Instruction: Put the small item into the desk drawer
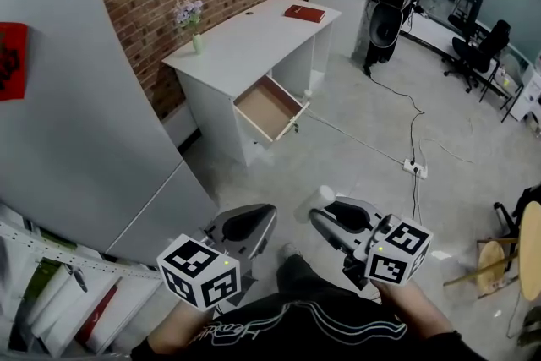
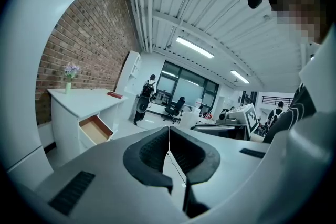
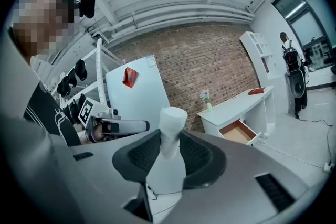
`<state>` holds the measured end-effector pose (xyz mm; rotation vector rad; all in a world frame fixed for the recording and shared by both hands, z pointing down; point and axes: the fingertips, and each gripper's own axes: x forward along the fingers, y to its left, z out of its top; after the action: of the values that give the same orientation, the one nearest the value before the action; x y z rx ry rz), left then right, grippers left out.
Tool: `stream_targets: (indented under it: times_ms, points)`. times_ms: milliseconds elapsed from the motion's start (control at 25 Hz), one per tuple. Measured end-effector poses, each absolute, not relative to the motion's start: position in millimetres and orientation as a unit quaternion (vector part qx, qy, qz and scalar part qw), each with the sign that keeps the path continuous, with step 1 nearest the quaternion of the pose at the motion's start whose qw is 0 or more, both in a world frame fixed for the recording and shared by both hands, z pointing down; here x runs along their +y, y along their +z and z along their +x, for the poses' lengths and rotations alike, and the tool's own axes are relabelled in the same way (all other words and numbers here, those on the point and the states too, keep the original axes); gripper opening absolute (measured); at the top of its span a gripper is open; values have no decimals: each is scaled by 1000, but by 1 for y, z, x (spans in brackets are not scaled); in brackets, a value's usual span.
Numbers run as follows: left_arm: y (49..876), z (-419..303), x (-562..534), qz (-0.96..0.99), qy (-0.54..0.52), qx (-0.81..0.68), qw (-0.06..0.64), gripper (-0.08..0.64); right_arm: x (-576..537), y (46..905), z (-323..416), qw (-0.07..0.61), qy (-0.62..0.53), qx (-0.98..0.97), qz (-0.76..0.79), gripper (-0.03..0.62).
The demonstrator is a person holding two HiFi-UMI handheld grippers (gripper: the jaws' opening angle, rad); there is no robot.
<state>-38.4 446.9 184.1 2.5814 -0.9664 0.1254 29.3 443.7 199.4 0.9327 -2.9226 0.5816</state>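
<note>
My right gripper is shut on a small white bottle; its cap sticks out past the jaws. My left gripper is shut with nothing between its pads. Both are held low in front of the person, well away from the white desk. The desk's drawer stands pulled open, its wooden inside showing bare.
On the desk stand a small vase of flowers and a red book. A large white cabinet rises at the left. A power strip and cables lie on the floor. A person stands far back.
</note>
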Motion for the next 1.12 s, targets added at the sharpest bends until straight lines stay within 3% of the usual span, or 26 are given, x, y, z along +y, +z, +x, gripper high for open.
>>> stream_targets:
  times_ms: [520, 1120]
  points:
    - [213, -38, 311, 903, 65, -364, 220, 25, 299, 229, 30, 2, 229, -934, 275, 126]
    - [243, 18, 75, 890, 99, -370, 245, 25, 64, 263, 77, 13, 260, -931, 256, 126]
